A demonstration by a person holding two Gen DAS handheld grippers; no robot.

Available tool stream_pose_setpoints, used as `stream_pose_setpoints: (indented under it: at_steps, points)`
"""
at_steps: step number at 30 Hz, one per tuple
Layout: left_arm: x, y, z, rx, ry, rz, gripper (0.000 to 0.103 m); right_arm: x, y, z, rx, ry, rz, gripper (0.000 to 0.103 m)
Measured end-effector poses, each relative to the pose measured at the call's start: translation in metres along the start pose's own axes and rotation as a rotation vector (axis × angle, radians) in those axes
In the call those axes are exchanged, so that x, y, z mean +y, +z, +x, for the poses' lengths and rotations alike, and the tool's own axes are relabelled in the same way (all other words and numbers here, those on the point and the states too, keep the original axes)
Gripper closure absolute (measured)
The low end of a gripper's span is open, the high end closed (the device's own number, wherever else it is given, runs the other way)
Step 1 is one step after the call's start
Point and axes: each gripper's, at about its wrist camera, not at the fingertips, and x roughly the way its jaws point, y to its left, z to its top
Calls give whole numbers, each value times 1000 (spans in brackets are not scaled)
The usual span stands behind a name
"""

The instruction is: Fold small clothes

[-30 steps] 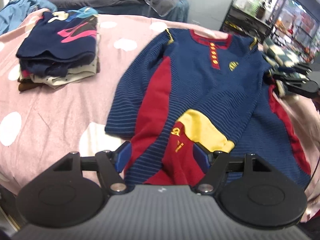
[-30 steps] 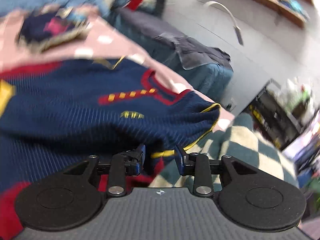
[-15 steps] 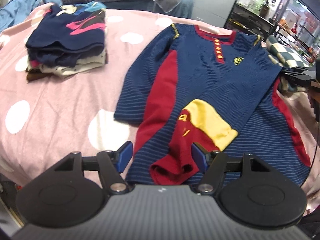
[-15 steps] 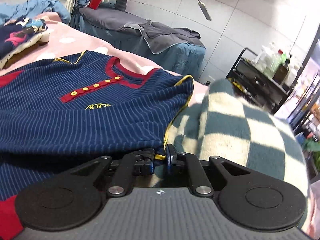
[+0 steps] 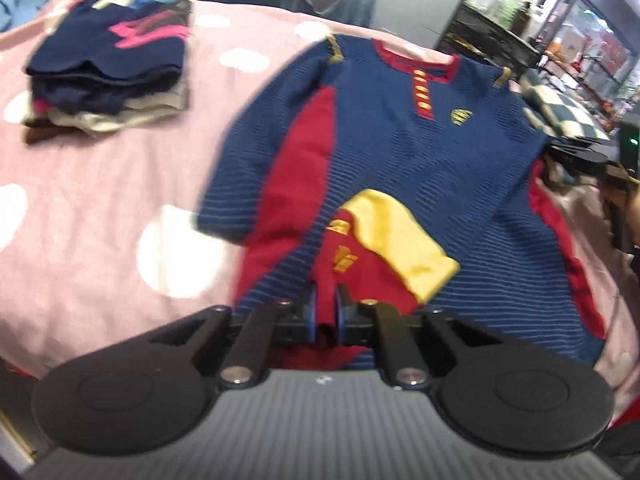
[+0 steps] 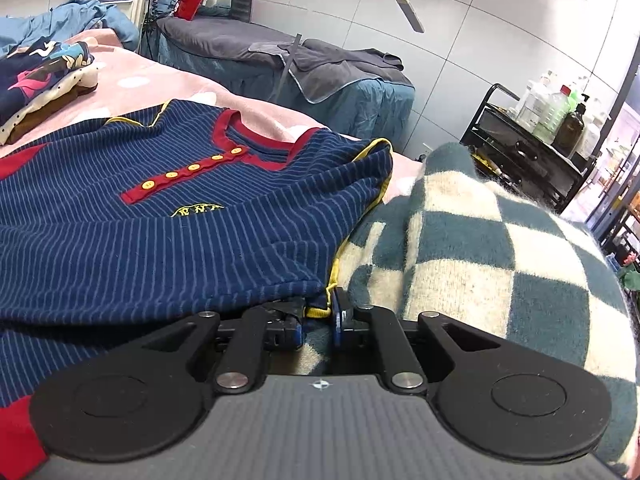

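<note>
So the navy striped sweater (image 5: 404, 152) is spread flat on the pink polka-dot blanket (image 5: 100, 184), one sleeve folded across its front. The left gripper (image 5: 325, 312) sits at the sweater's near end, jaws just snapped together and pinching the red cuff (image 5: 340, 276) of that sleeve. The right gripper (image 6: 318, 314) is at the sweater's shoulder edge, pads pressed onto the yellow-trimmed seam there, right beside a green-and-cream checkered garment (image 6: 480, 248). A stack of folded clothes (image 5: 108, 72) sits beyond the sweater's far sleeve, well apart.
</note>
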Motion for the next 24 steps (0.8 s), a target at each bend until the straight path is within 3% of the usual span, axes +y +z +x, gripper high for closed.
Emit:
stream_pose_setpoints:
  at_steps: [4, 5, 9, 10, 11, 13, 14, 15, 17, 19, 21, 24]
  points:
    - [38, -1, 5, 11, -7, -116, 94, -1, 0, 1, 7, 5, 9, 85]
    - [46, -3, 13, 34, -6, -132, 92, -1, 0, 2, 9, 5, 9, 85]
    - [58, -7, 16, 3, -14, -185, 84, -3, 1, 2, 11, 14, 7, 83]
    - [54, -6, 10, -11, 20, -176, 58, -4, 2, -2, -2, 20, 13, 82]
    - [48, -4, 4, -14, 89, -150, 22, -4, 3, -9, -22, 20, 16, 75]
    - [28, -1, -16, -65, 249, -26, 4, 0, 5, -27, -62, -9, -4, 50]
    - [18, -1, -25, -94, 280, 39, 4, 4, 5, -35, -67, -38, -31, 33]
    - [9, 0, -33, -113, 284, 88, 4, 9, 6, -44, -74, -71, -62, 33]
    - [-4, 5, -40, -140, 221, 99, 4, 18, 7, -58, -100, -102, -104, 39]
    - [-16, 10, -32, -128, 81, 81, 6, 24, 10, -65, -124, -94, -112, 52]
    - [-28, 13, -12, -75, -44, 54, 9, 32, 13, -69, -178, -41, -126, 59]
    - [-44, 9, 14, -30, -148, 40, 11, 52, 14, -61, -206, 47, -214, 68]
